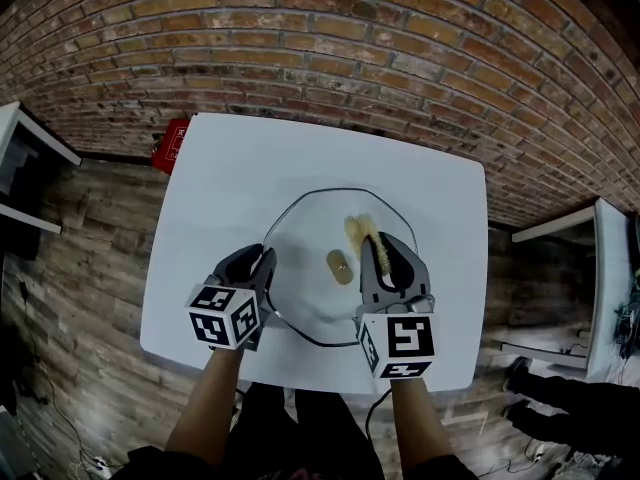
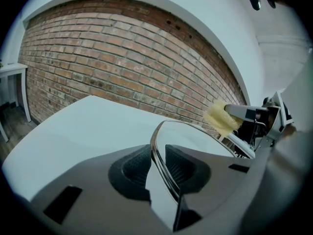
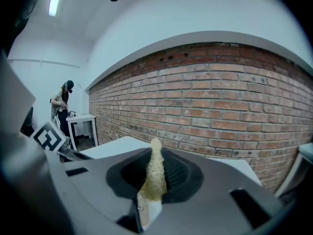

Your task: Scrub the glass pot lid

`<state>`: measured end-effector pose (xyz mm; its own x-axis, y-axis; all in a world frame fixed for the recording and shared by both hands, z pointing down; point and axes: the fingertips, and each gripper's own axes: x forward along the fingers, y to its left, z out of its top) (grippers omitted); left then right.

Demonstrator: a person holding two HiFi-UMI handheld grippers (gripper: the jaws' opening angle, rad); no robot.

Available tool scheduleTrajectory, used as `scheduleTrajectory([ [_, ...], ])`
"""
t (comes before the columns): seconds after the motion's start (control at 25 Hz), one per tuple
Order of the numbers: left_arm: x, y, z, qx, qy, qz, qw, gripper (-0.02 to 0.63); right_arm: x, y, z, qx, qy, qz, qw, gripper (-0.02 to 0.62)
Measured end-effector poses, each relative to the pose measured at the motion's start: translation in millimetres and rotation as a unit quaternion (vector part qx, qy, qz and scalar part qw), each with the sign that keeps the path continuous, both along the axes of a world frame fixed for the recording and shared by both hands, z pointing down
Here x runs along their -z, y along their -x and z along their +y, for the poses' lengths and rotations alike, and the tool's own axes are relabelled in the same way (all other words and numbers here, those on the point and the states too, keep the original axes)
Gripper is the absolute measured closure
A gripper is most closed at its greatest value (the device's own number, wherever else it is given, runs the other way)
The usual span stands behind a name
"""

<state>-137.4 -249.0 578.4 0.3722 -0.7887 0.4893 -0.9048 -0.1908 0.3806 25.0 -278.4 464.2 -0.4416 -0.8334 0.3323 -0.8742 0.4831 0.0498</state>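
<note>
The glass pot lid (image 1: 310,230) lies on the white table (image 1: 230,178), with a tan knob (image 1: 340,266) at its middle. My left gripper (image 1: 262,264) is at the lid's left rim. In the left gripper view the metal rim (image 2: 155,153) runs between the ribbed pads (image 2: 134,168) of the left gripper (image 2: 157,169). A thin gap shows on one side, so it is open around the rim. My right gripper (image 1: 385,258) hovers over the lid's right half, shut on a yellow scrubber (image 1: 360,234) (image 3: 155,173) that sticks forward past its jaws.
A red object (image 1: 172,144) lies on the floor by the table's far left corner. White furniture stands at the left (image 1: 20,158) and right (image 1: 590,233). A brick wall (image 1: 330,48) runs behind the table. A person (image 3: 62,102) stands far off.
</note>
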Motion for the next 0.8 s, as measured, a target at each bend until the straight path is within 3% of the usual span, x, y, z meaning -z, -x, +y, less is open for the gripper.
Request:
scheduleTrajectory([
  [0.44,0.9,0.8,1.4,0.009,0.002,0.007,0.9999,0.511,-25.7,94.4,-5.1,0.11,0.045,-0.002,0.993,0.537],
  [0.64,2.2,1.1,0.9,0.013,0.003,0.007,0.9999,0.511,-50.2,109.4,-1.4,0.147,0.083,0.02,0.985,0.537],
  [0.8,2.2,1.2,1.2,0.016,0.003,0.006,0.9999,0.512,-67.4,103.9,-3.9,0.143,0.104,0.042,0.983,0.537],
])
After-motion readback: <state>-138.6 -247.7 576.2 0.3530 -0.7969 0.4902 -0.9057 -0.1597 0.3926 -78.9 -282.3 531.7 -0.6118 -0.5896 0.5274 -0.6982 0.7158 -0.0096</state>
